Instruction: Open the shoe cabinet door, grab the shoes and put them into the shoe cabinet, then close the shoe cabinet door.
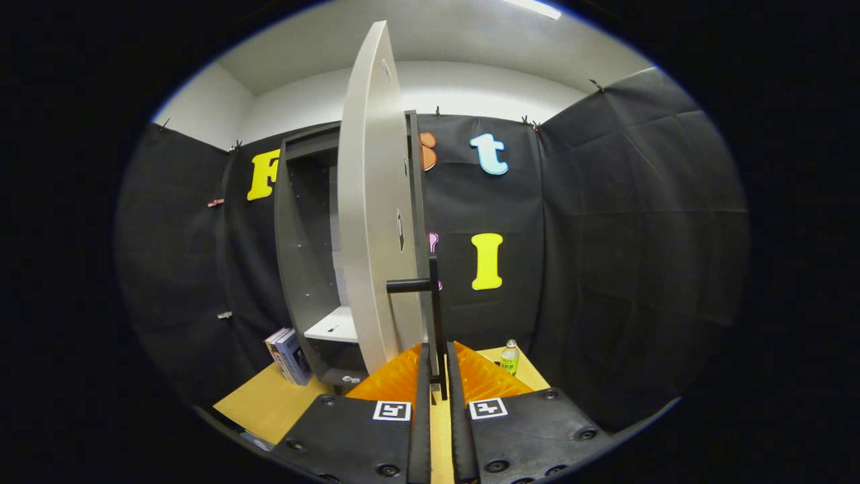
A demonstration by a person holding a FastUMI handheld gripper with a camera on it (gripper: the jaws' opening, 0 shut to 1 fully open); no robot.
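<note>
Black door handle [437, 316] pinched between fingers [423, 403]; door [366, 202] ajar

The claw [437, 376] mounts carry square coded tags and round screws.

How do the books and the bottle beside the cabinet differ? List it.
The books stand left of the cabinet, tilted; the bottle stands upright to its right. Both rest on the table. The gripper is shut on the door handle.

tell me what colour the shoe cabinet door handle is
Black. The handle is a thin vertical bar on the pale door, clamped in the gripper; gripper view shows it best.
</note>
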